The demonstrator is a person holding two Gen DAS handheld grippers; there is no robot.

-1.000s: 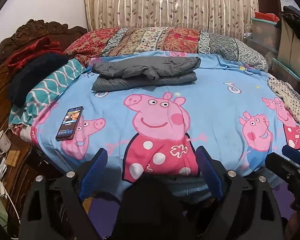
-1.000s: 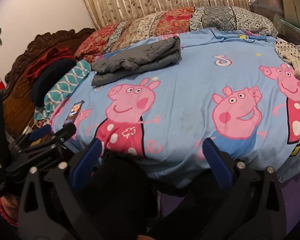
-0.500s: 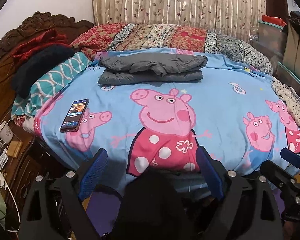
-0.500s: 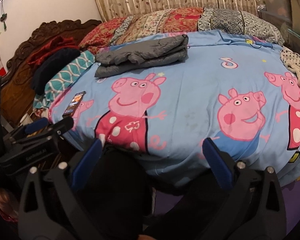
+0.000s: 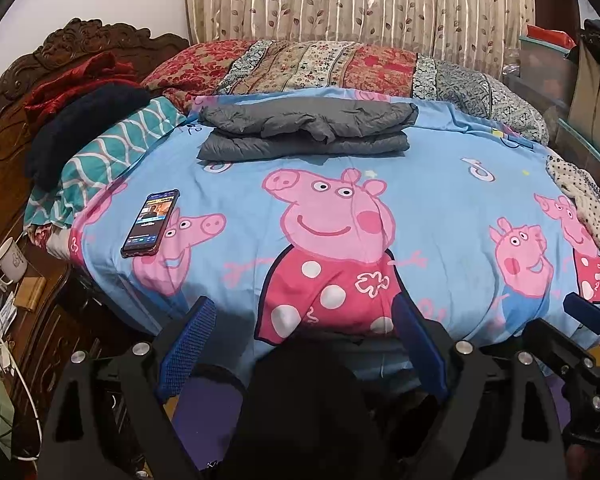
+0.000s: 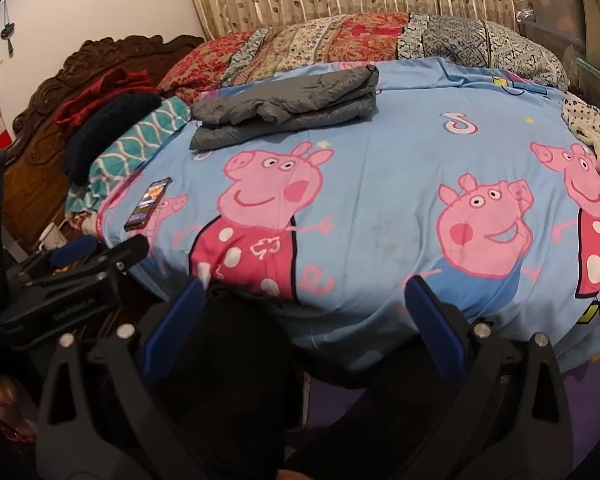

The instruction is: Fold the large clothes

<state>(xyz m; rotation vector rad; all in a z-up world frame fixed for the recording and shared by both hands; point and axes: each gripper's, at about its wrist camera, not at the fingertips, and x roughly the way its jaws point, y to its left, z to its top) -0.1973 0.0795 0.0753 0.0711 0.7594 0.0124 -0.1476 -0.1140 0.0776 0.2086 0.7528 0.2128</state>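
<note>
A grey padded jacket [image 5: 306, 130] lies folded at the far side of the bed [image 5: 440, 200], near the pillows. Both the left tool [image 5: 302, 344] and right tool [image 6: 304, 320] hover wide and empty at the near edge. Soft, puffy and likely slippery, it looks best gripped along its doubled hems.

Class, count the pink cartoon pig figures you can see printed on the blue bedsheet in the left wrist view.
4: a large pink cartoon pig at centre, one beside the black smartphone, two near the right edge. Others may be hidden.
</note>
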